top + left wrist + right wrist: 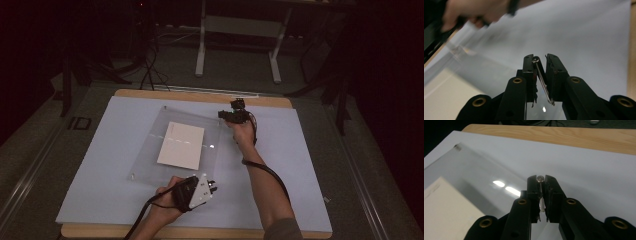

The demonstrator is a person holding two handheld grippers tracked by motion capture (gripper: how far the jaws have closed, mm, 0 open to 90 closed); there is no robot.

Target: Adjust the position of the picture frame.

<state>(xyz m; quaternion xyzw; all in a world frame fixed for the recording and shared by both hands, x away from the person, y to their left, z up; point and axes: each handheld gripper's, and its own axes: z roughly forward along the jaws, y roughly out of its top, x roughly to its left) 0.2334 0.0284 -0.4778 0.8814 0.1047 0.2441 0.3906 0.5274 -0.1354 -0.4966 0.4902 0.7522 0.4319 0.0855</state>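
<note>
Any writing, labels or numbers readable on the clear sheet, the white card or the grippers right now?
None can be read.
White card: blank, no print.
Clear sheet: no lettering, only glare.
Left gripper: small dark marks on its grey plate, too small to read.
Right gripper: no label visible.

Black two-jaw grippers (212, 186) (235, 111) with brass-ringed screw holes, grey three-cornered plate (201, 191), trailing black cables (272, 175), olive sleeve (282, 230).

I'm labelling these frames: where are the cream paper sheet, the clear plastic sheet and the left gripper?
cream paper sheet (181, 145), high view, its middle.
clear plastic sheet (150, 162), high view, bare left part.
left gripper (214, 186), high view, between jaw tips.
</note>
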